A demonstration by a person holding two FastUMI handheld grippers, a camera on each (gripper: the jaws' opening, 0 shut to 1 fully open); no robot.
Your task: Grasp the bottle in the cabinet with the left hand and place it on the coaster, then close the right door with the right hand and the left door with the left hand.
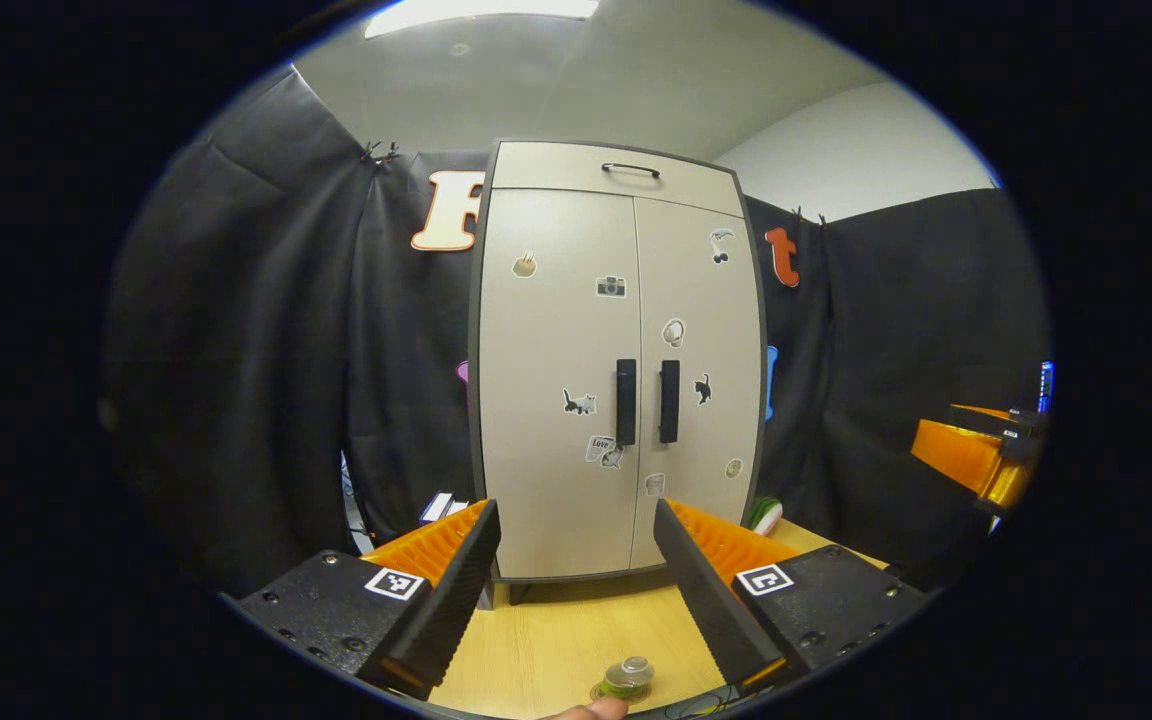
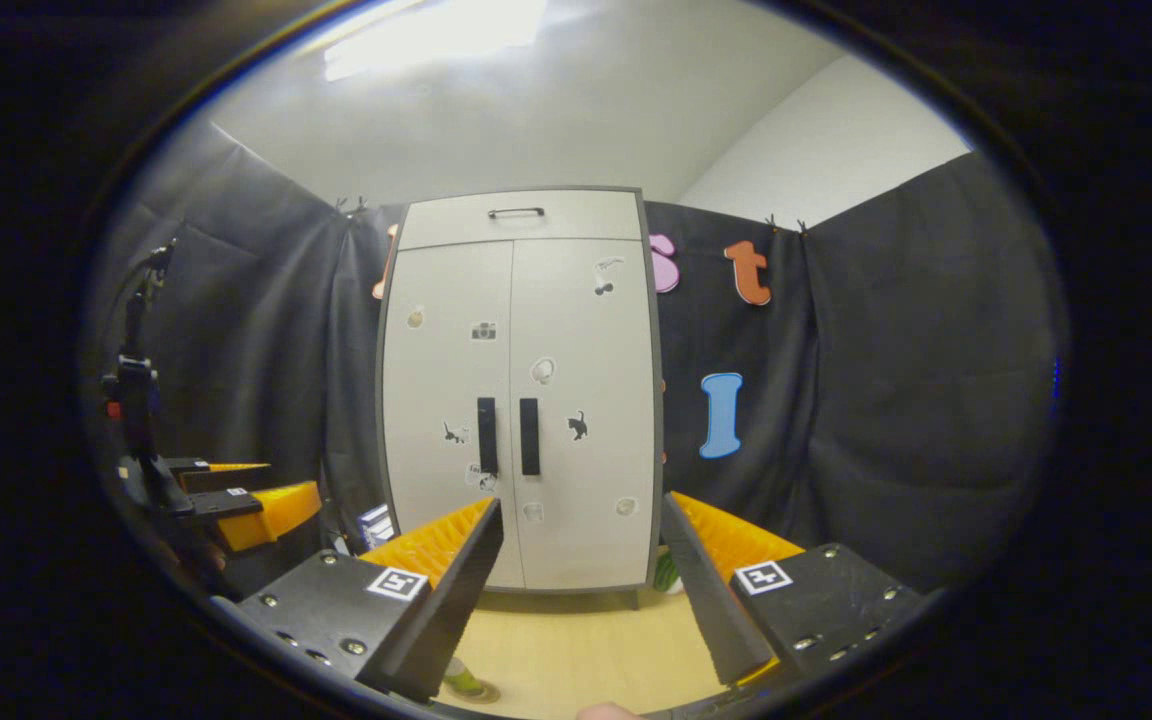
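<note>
Left gripper view: the bottle (image 1: 632,670) stands on the table (image 1: 556,630) at the very bottom edge. It is seen almost from above, so its long axis looks upright. A greenish rim under it looks like the coaster (image 1: 604,690), though it is too small to be sure. A fingertip (image 1: 588,710) shows just beside it.

The bottle lies between and below the left gripper (image 1: 574,512)'s fingers, back toward the hand. The jaws are spread wide and hold nothing. The right gripper (image 2: 581,505) is likewise wide open and empty, farther to the side, so the left is the nearer one.

Ahead, the left door (image 1: 551,380) and right door (image 1: 701,350) of the cabinet (image 1: 616,170) both sit flush. Their handles (image 1: 626,400) are side by side. The task looks finished, with nothing left to reach for.
</note>
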